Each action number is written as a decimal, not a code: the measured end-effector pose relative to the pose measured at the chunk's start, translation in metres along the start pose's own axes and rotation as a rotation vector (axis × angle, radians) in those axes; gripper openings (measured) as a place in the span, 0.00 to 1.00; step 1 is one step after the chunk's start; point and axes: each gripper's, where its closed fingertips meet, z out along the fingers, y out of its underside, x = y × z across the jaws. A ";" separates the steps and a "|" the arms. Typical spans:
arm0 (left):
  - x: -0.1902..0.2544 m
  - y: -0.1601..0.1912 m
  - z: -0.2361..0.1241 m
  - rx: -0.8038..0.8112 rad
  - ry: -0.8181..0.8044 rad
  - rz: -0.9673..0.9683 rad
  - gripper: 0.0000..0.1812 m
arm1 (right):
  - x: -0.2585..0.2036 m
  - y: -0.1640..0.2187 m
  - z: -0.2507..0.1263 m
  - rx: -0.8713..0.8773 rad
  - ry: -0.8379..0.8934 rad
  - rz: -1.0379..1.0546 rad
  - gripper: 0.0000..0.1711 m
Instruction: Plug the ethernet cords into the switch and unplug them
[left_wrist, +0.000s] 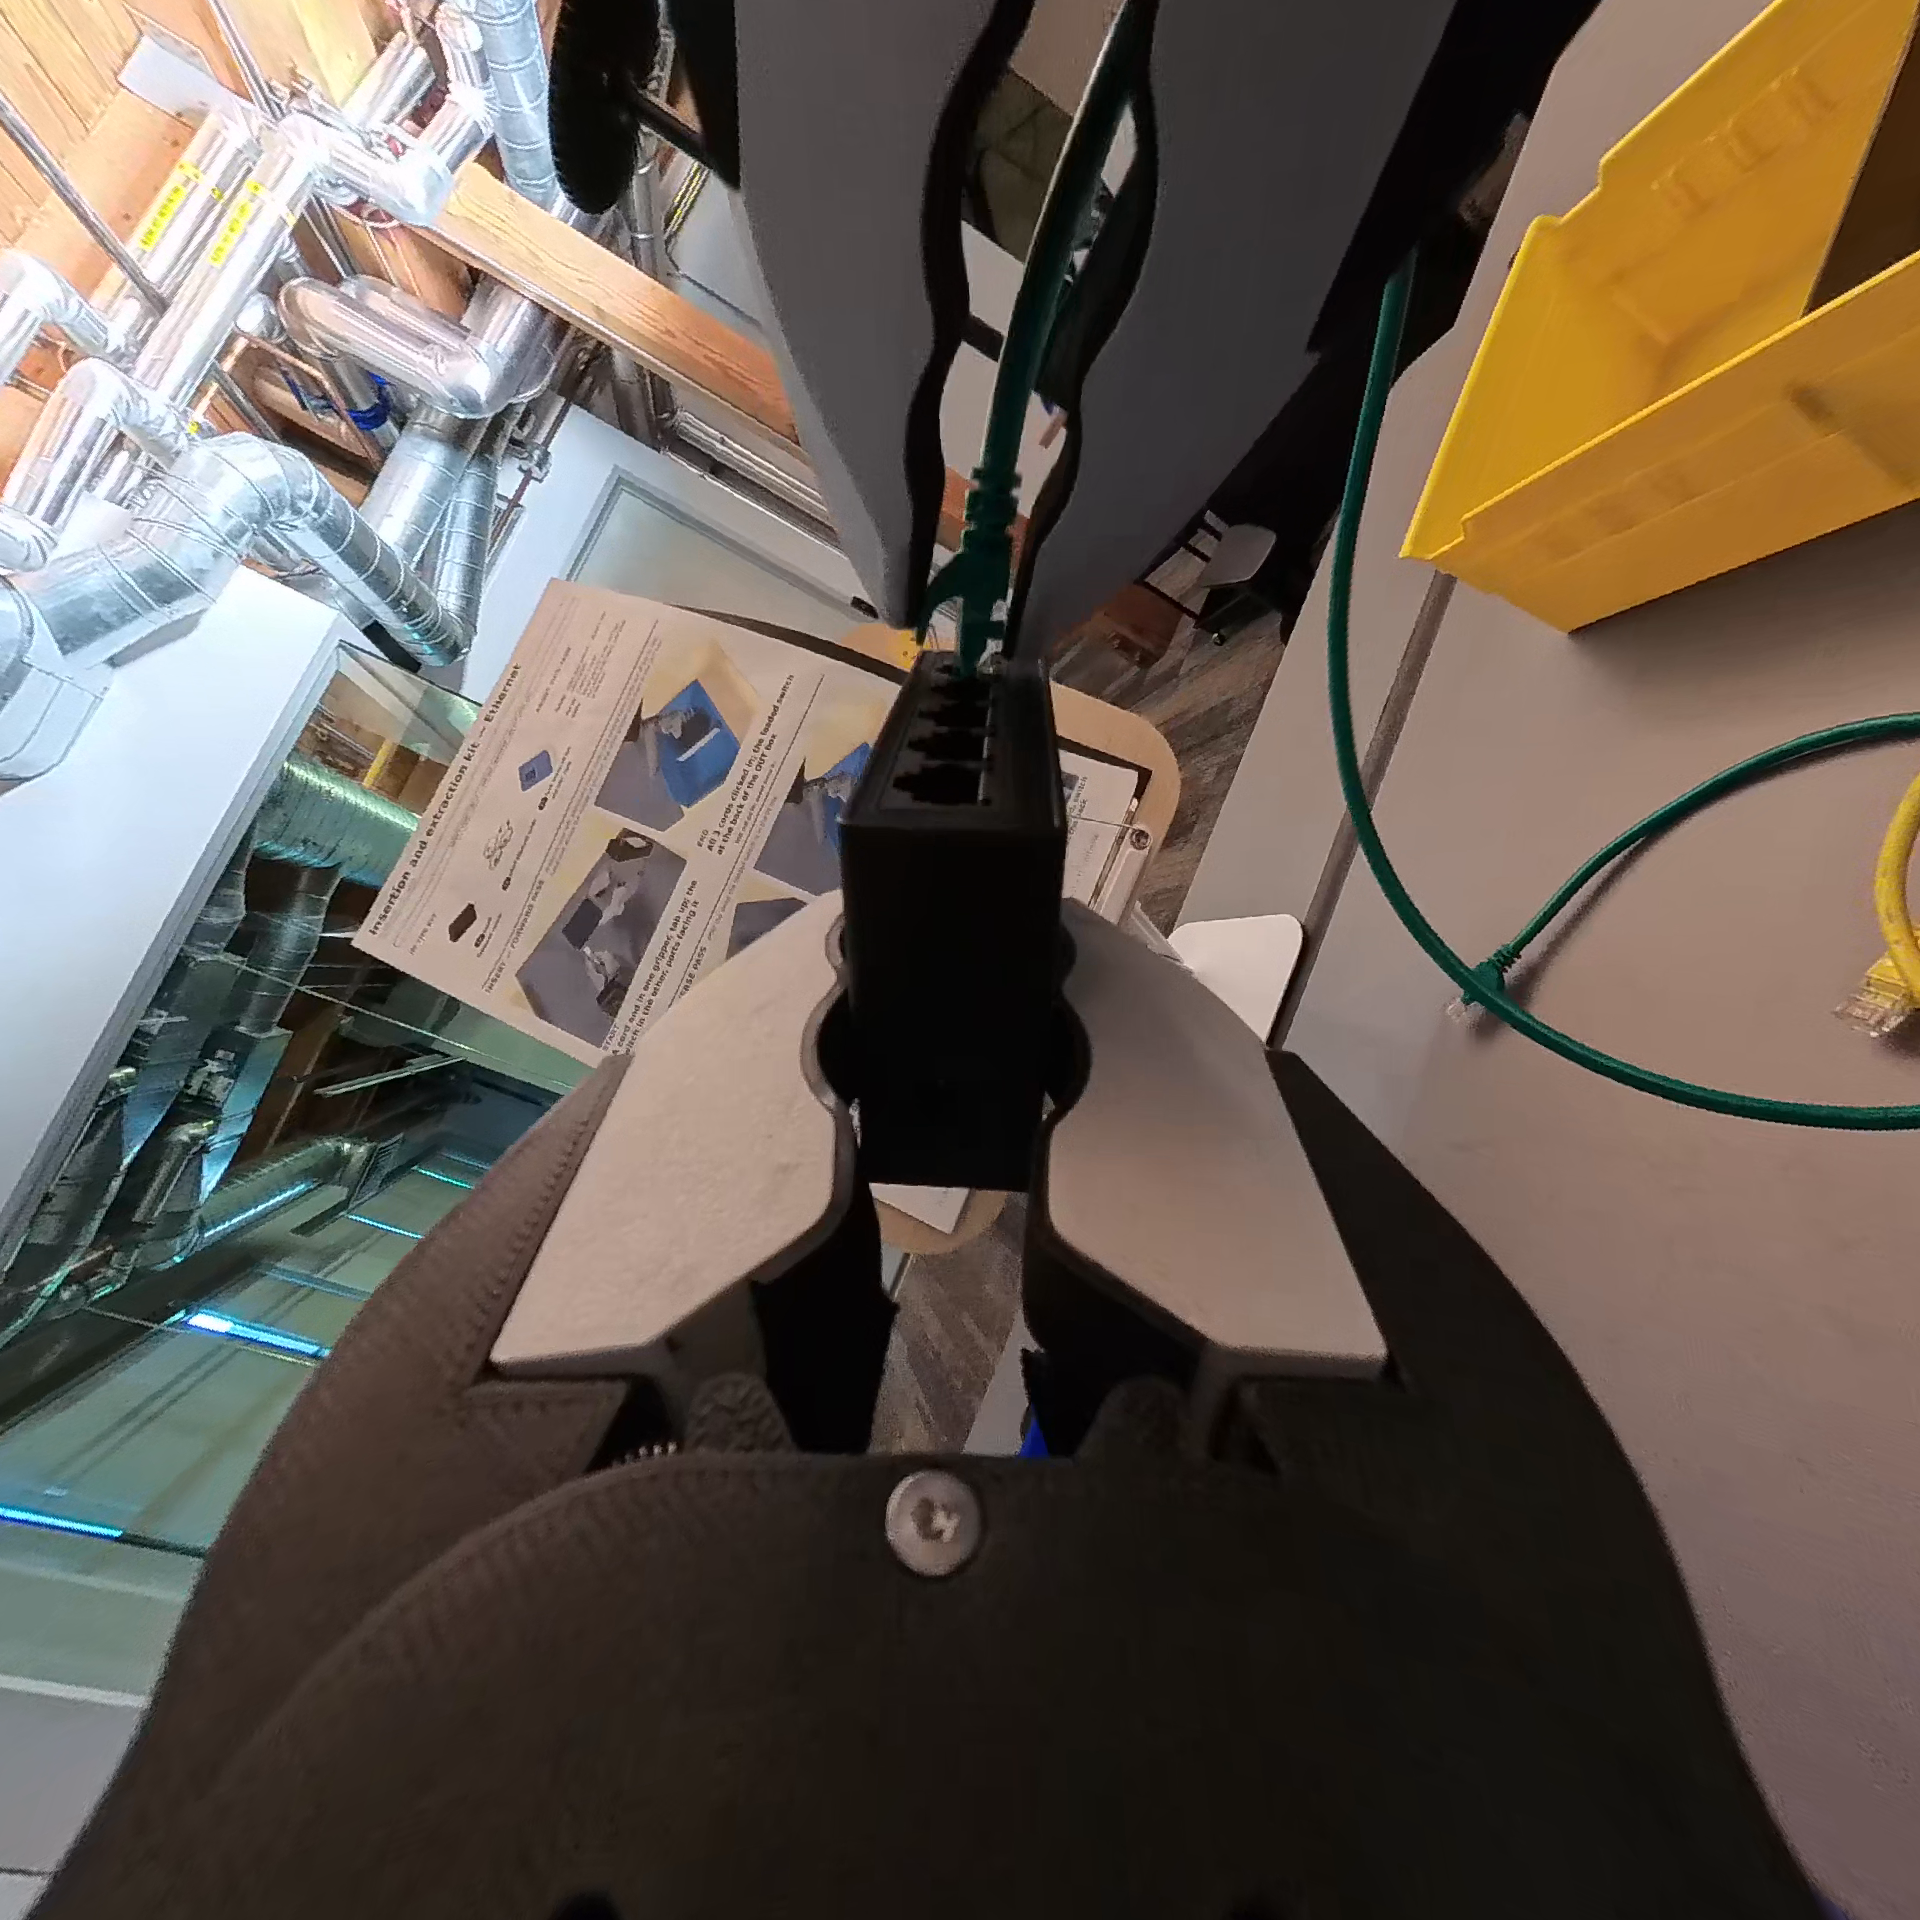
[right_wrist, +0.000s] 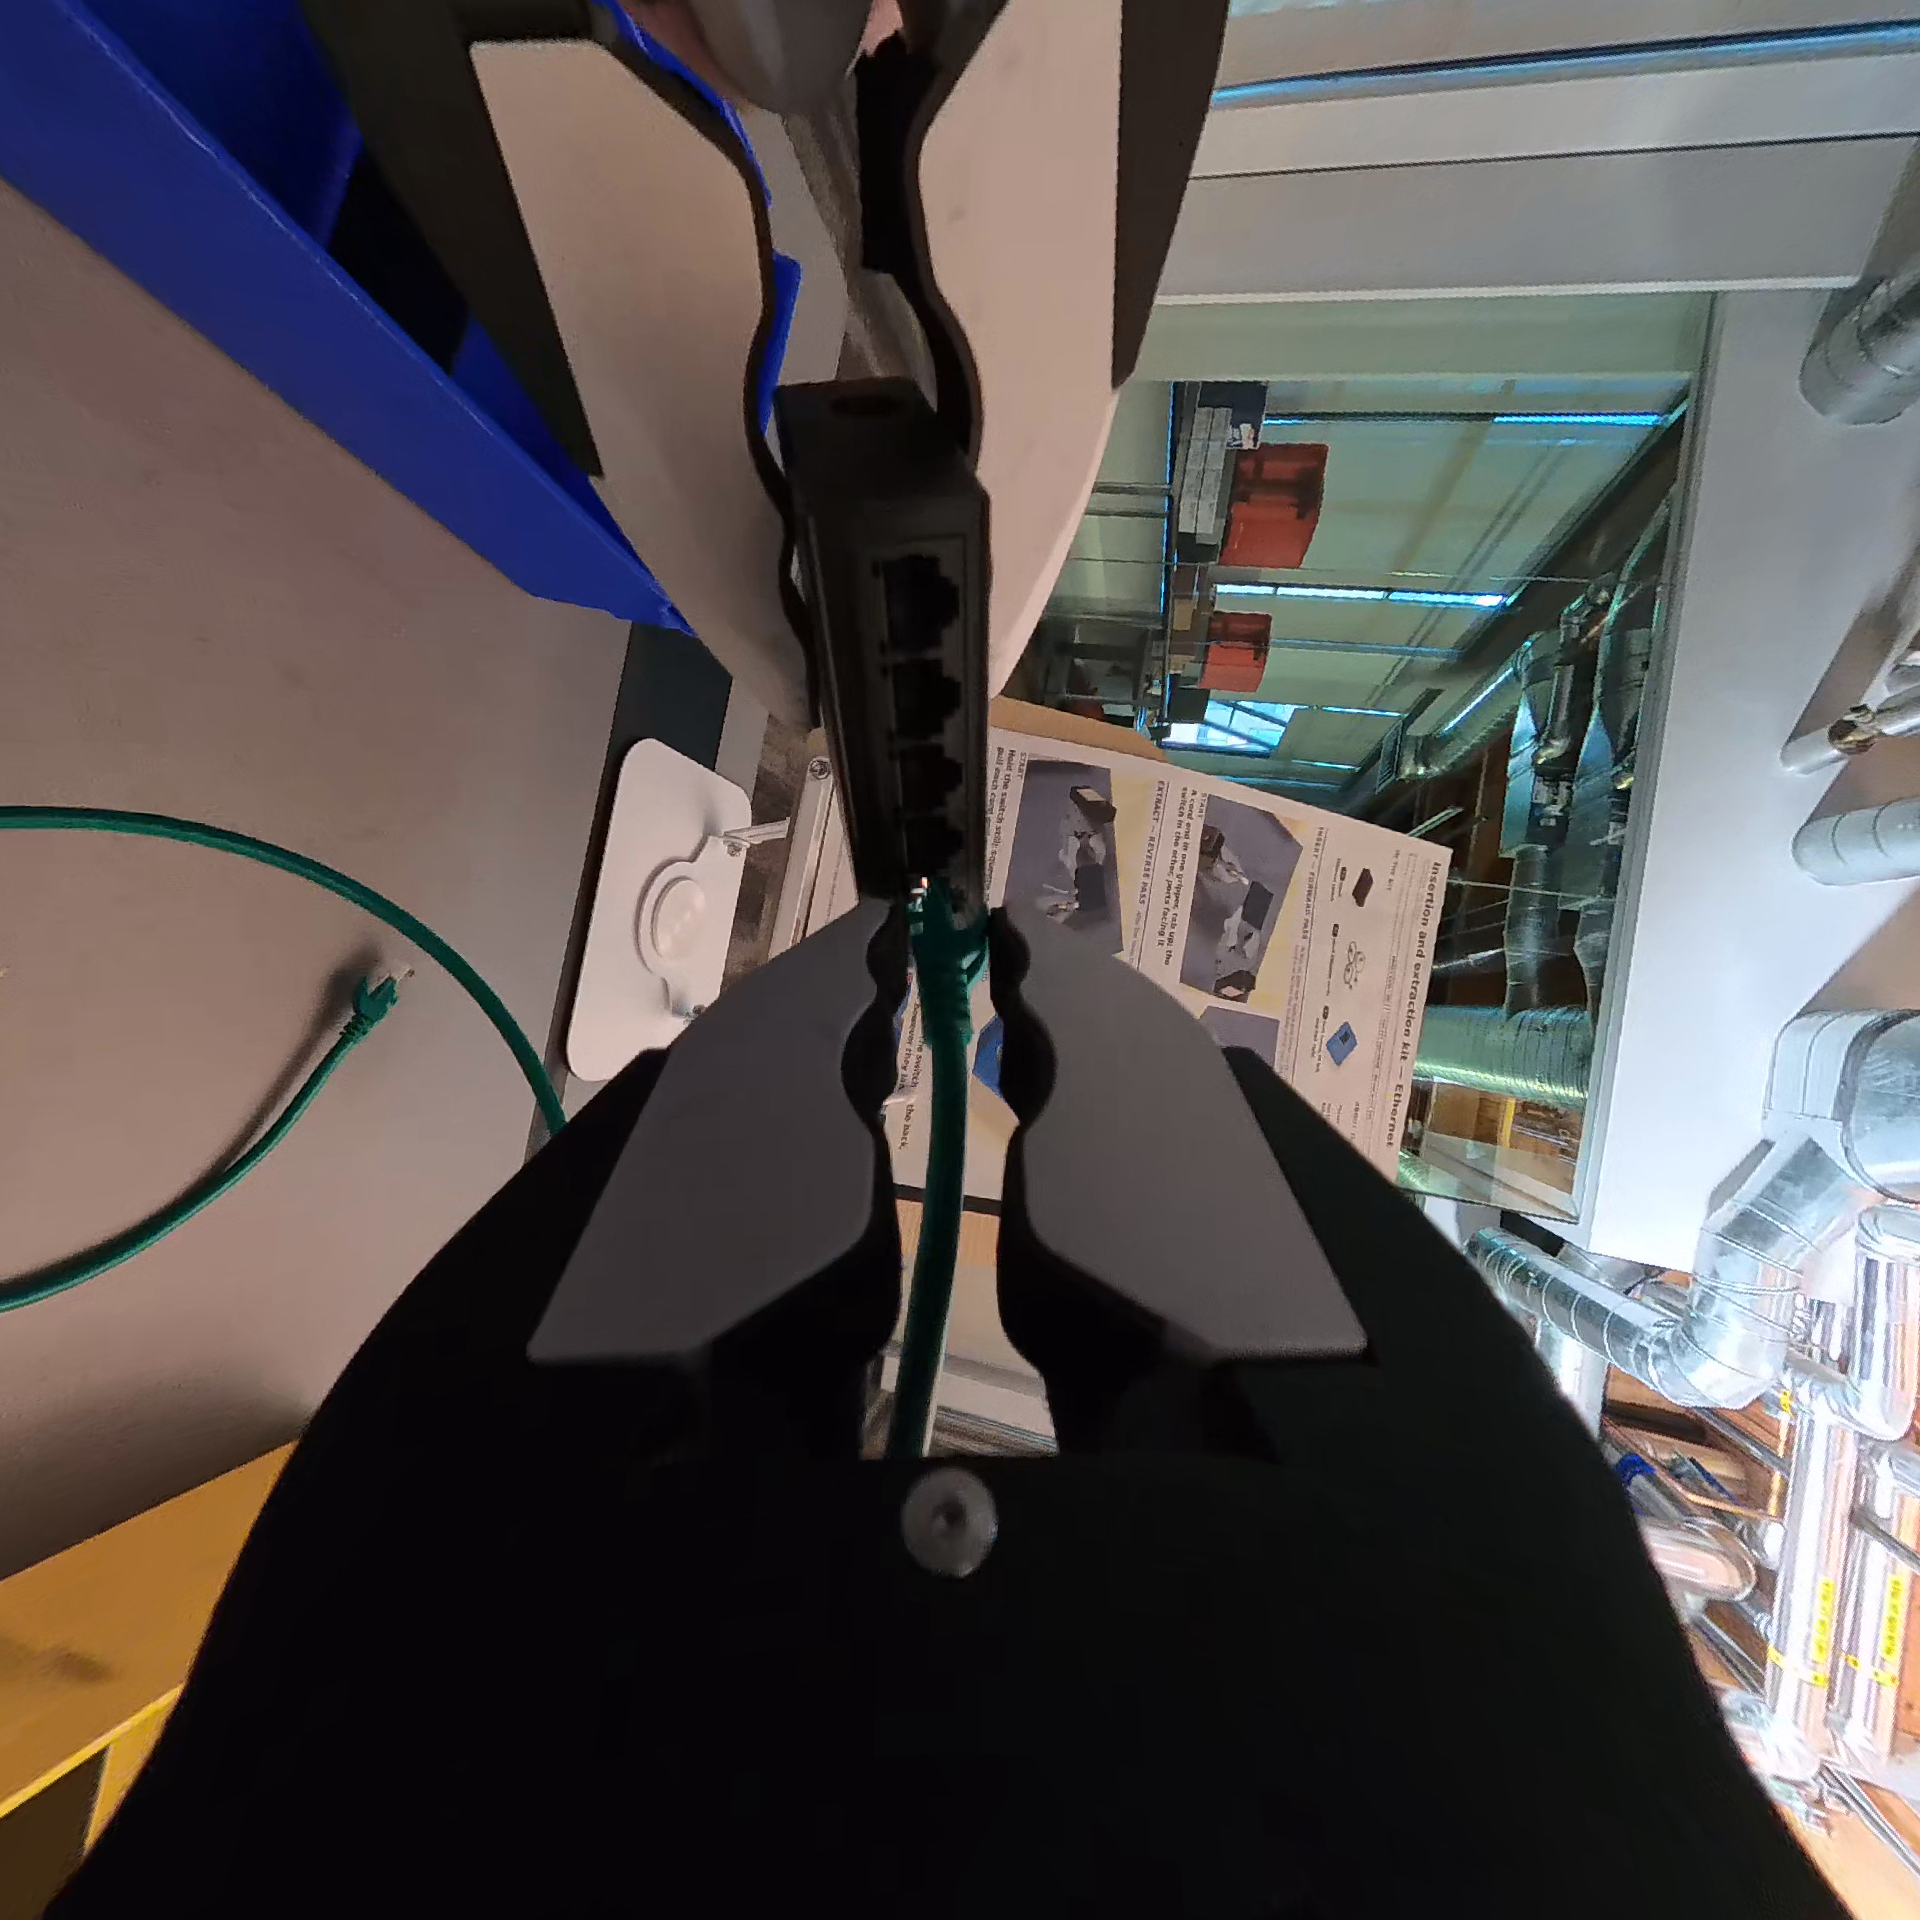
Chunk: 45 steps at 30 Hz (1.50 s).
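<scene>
While the left claw (left_wrist: 951, 1023) clamps the black ethernet switch (left_wrist: 956, 883) by its body, held up off the worktop (left_wrist: 1558, 1195), port face pointing away from the camera, left wrist view shows one green ethernet cord (left_wrist: 1003, 416) with its plug (left_wrist: 977, 561) at the farthest port. Right claw (left_wrist: 966, 613) comes in from the top of the frame, fingers either side of that plug. Can't tell from here if the plug is fully seated. The nearer ports look empty. On the worktop: the same or a second green cord looping round to a loose plug end (left_wrist: 1481, 987), plus a yellow ethernet cord (left_wrist: 1896, 914) lying unplugged beside it. Yellow bin (left_wrist: 1662, 416) beyond them. Printed instruction sheet (left_wrist: 623, 810) behind the switch.

Right wrist view: right claw (right_wrist: 945, 930) straddles the green cord's boot (right_wrist: 940, 966); there's a visible gap on both sides, so the claw reads as slightly open around it, not pinching. Plug tip sits at the mouth of the end port of the switch (right_wrist: 914, 665); a bit of clear connector still shows, so my read is partly in or just at entry. Three ports above it are visibly empty. Left claw (right_wrist: 883, 436) grips the switch's far end. Loose green plug end (right_wrist: 374, 997) lies on the worktop (right_wrist: 260, 727), blue bin (right_wrist: 312, 260) at upper left.

Progress estimate: early. One cord at a port, seating unconfirmed; yellow cord and the loose green end not plugged; the unplug pass presumably all remains.
</scene>
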 end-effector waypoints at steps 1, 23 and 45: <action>-0.001 -0.001 0.000 0.006 -0.003 -0.002 0.16 | 0.001 -0.001 -0.001 0.006 0.011 -0.001 0.10; -0.001 -0.008 0.004 0.008 -0.055 0.073 0.17 | -0.007 0.005 -0.010 -0.046 -0.205 -0.025 0.08; 0.046 0.020 0.041 -0.091 0.139 -0.057 0.19 | -0.057 0.032 -0.010 -0.095 -0.401 0.157 0.09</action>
